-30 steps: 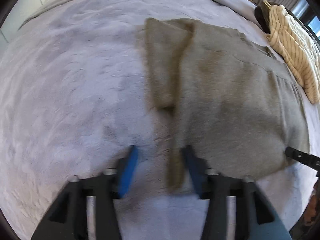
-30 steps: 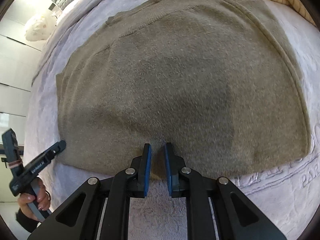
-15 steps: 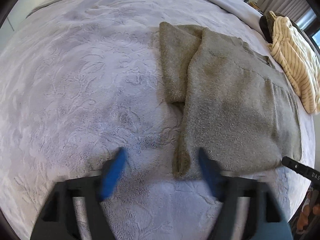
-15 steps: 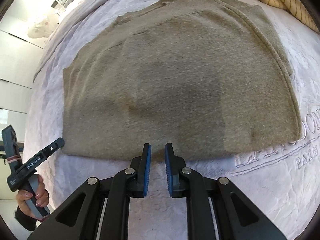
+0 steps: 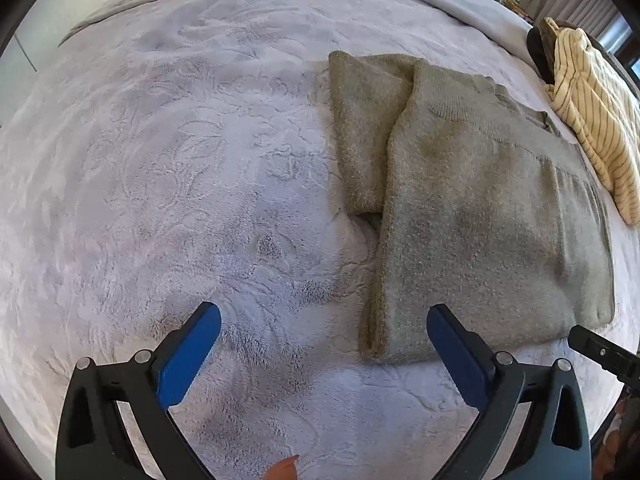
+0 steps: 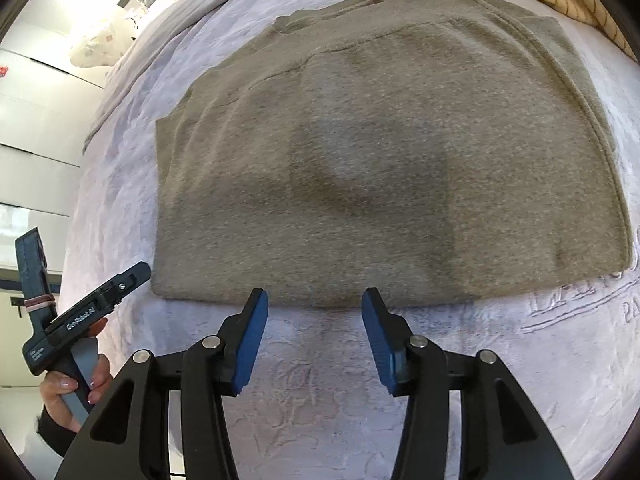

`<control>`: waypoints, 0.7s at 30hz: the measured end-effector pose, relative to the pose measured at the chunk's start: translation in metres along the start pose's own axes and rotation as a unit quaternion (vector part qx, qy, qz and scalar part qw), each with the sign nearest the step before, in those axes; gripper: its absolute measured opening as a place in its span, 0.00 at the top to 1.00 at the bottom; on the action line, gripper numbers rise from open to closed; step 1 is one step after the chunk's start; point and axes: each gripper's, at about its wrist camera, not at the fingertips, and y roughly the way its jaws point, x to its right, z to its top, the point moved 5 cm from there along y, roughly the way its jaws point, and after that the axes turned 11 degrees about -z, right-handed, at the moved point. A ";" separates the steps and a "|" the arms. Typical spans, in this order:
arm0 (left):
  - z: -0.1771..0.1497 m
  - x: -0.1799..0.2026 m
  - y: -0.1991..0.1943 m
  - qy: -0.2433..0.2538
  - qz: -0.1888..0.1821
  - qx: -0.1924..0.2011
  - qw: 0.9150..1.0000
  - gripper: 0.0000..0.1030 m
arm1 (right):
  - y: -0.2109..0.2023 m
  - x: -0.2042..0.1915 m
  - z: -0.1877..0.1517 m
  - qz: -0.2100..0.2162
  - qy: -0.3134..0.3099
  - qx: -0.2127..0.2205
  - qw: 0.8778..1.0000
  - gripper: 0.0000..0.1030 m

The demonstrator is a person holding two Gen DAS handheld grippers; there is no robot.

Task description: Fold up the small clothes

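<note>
Your left gripper (image 5: 324,328) is wide open and has nothing in it. Its blue pads (image 5: 188,354) hang just above the fluffy pale blanket (image 5: 180,168), and the right-hand pad sits by the near corner of the olive sweater (image 5: 472,216).

The sweater lies flat on the blanket, folded into a block. One sleeve (image 5: 360,128) is folded along its left side and rests on the blanket next to the body of the sweater. A cream striped garment (image 5: 592,120) lies past the far right edge of the sweater.

Your right gripper (image 6: 314,320) is open too, but not as wide. It holds nothing. Its two blue pads (image 6: 252,340) sit just short of the near edge of the sweater (image 6: 380,152), over bare blanket (image 6: 320,380). From this side the sweater spreads wide in front of you, with its ribbed edge running down the right.

At the lower left of the right wrist view you can see your left hand (image 6: 76,392) wrapped around the handle of the left gripper (image 6: 136,276), whose tip is just beside the sweater's left near corner.
</note>
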 end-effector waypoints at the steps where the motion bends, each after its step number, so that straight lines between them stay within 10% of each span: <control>1: 0.000 0.000 0.000 0.000 0.000 -0.001 1.000 0.00 | 0.001 -0.001 -0.001 0.003 0.001 -0.002 1.000 0.48; 13: 0.005 -0.006 0.014 -0.004 0.010 -0.013 1.000 0.00 | 0.012 -0.018 -0.016 0.068 0.028 -0.033 0.997 0.44; 21: 0.018 -0.007 0.011 -0.023 -0.055 -0.001 0.998 0.00 | 0.041 -0.025 -0.026 0.186 0.149 -0.063 0.969 0.44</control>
